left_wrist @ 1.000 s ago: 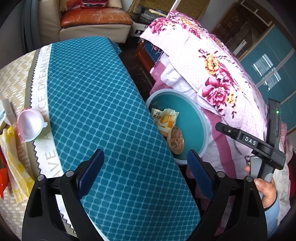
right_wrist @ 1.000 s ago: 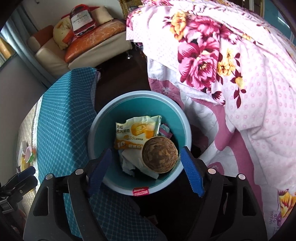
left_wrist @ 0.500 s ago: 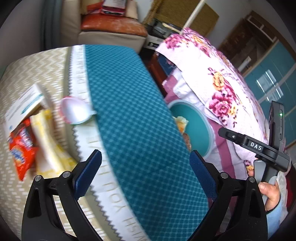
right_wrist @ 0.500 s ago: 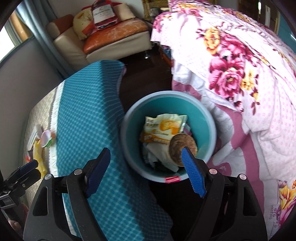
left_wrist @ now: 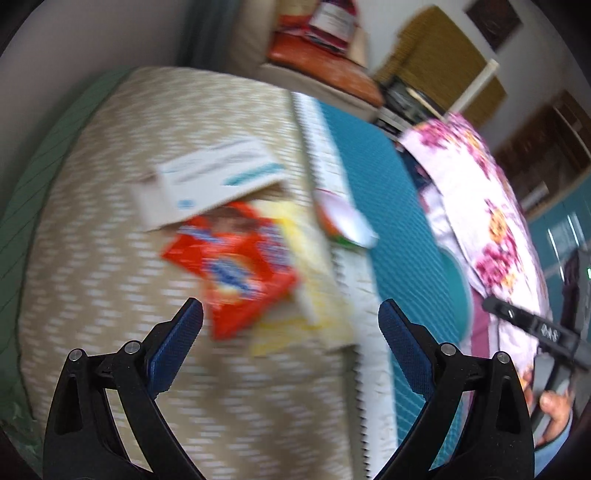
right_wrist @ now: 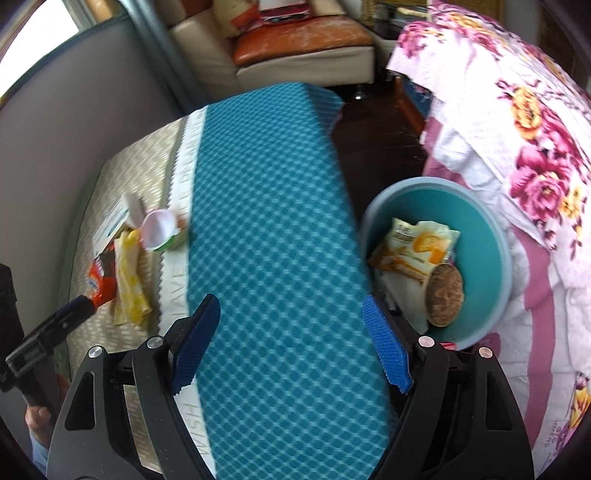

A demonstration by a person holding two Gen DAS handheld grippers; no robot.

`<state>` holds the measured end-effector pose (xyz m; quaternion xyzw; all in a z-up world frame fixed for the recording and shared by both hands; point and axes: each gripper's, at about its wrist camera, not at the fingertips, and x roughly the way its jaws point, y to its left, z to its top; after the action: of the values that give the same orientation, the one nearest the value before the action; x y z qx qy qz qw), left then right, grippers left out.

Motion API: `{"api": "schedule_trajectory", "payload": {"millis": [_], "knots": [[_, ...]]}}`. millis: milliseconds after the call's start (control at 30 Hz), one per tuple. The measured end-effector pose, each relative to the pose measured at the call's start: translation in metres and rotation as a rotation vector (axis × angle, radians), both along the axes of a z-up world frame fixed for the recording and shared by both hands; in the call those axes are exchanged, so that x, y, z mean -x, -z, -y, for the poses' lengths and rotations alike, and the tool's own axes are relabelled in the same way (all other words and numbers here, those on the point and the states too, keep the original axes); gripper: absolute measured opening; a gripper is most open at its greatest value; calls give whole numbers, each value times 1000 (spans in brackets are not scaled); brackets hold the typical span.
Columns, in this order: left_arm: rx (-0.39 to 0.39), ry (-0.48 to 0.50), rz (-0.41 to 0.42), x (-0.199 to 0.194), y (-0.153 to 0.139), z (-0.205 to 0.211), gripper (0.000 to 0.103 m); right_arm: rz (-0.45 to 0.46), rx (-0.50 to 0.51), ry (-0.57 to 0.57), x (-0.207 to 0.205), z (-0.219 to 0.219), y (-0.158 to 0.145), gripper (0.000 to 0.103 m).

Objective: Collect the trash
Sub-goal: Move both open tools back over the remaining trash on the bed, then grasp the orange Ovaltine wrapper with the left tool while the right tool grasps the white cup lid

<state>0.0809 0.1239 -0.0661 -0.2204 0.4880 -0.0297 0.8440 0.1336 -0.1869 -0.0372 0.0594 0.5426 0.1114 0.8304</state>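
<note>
A trash pile lies on the beige bedspread: a red snack wrapper, a white carton, a yellow wrapper and a white cup tipped over on the cloth's border. My left gripper hangs open just short of the red wrapper, holding nothing. My right gripper is open and empty above the teal checked cloth. The teal bin stands to its right on the floor, holding a yellow snack bag and a brown round lid. The left wrist view is blurred.
A floral quilt is heaped beyond the bin. A cream sofa with an orange cushion stands at the back. A grey wall borders the bedspread on the left. A hand holds the right gripper's handle.
Both grippers have swung left, away from the bin. The trash pile has come to the middle of the left wrist view. The bin has slid to the right in the right wrist view.
</note>
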Motion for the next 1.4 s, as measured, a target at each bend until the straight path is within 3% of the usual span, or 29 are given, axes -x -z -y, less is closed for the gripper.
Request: {"api": "schedule_trajectory", "payload": {"millis": [167,467,533,667,700,1033,1400], "knots": [[22,-105,-21,-11,8,-32,96,-32,-4,-23,-5,-23,6,76],[13,-121,-61,-34,24,-29,95,-55,1,-51,-11,-45,19,76],[3,-107,-62,-34,29,-27,85,-57,0,-58,-13,-48,20,76],[-37,-74,-58,-31,33,-26,51,-61,0,-72,-18,-53,22,76],[-36,-72,-56,-29,33,-28,47,-63,0,-79,-21,-56,22,76],[21,-35,-7,-7,33,-51,47,-60,-13,-191,-53,-107,32,76],[62,-76,66,-7,18,-78,47,-78,9,-270,-90,-158,55,76]]}}
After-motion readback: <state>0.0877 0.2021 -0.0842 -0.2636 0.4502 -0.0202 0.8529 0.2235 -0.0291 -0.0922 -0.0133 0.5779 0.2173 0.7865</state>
